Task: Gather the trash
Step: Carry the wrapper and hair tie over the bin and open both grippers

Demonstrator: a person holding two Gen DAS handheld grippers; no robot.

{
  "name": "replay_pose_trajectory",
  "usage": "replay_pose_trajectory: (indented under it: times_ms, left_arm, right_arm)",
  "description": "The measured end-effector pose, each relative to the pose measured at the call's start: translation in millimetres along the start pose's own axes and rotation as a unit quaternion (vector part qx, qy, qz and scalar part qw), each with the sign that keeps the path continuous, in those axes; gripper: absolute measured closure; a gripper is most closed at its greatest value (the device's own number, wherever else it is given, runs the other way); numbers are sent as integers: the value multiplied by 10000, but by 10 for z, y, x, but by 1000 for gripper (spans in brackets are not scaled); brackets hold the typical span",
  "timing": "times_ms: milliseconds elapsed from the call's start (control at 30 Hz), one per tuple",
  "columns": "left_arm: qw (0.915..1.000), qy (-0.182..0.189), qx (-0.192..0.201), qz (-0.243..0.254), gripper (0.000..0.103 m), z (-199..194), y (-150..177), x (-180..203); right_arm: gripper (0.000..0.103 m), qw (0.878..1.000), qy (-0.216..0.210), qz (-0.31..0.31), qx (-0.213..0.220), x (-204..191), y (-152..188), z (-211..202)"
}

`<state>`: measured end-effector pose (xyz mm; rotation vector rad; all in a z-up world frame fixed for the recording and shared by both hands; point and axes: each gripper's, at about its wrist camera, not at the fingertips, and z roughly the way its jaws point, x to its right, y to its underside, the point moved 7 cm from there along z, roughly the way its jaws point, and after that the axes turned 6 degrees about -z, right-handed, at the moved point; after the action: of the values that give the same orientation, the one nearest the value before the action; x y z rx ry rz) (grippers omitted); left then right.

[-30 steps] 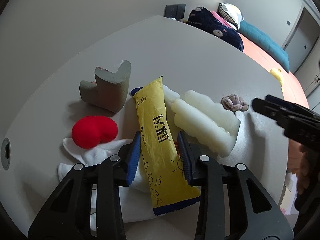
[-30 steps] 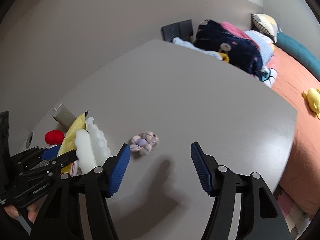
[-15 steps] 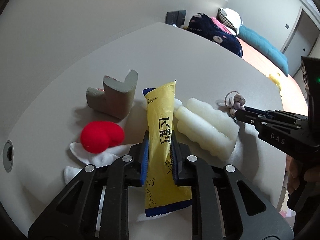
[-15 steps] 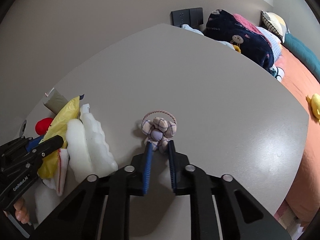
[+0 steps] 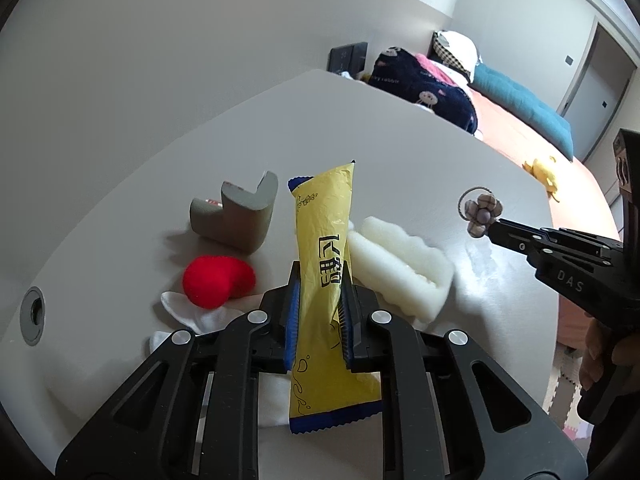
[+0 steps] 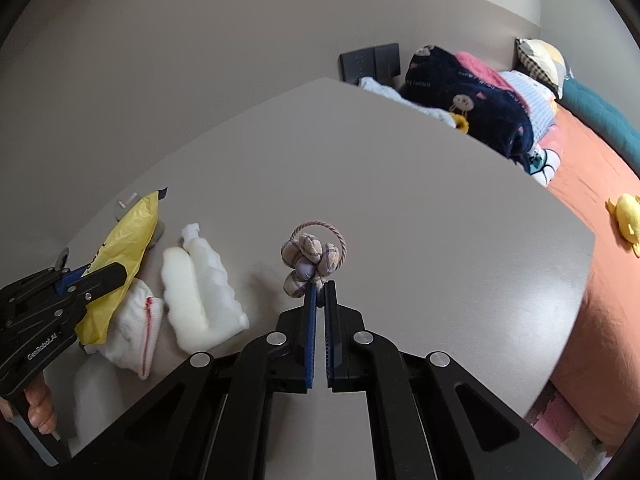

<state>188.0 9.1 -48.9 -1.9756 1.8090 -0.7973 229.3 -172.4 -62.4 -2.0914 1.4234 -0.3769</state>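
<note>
My left gripper (image 5: 319,292) is shut on a yellow snack wrapper (image 5: 324,256) with blue ends and holds it tilted up off the grey table (image 5: 400,152). The wrapper also shows in the right wrist view (image 6: 120,248). My right gripper (image 6: 319,285) is shut on a plaid flower hair tie (image 6: 310,262) and holds it above the table; it shows at the right in the left wrist view (image 5: 480,210). White foam pieces (image 5: 396,272) lie on the table beside the wrapper.
A grey foam corner guard (image 5: 240,220), a red heart-shaped plush (image 5: 216,282) and white cloth (image 5: 192,312) lie left of the wrapper. A cable hole (image 5: 33,316) sits in the table's left edge. A bed (image 6: 592,184) with bedding stands beyond the table.
Both grippers have closed, the left on the yellow wrapper and the right on the hair tie. Both have lifted their objects off the table.
</note>
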Motion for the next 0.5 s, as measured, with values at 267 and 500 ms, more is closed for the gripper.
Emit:
replay_pose_trajectory:
  times_ms: [267,500]
  left_arm:
    - [9997,135,121,150,87,-154,-16,202]
    - [9990,246,217,312,87,-277,-3,434]
  right_arm:
    - [98,9996,135,113,225,134,41,-363]
    - [98,9986,283,240,373,301,138,-650]
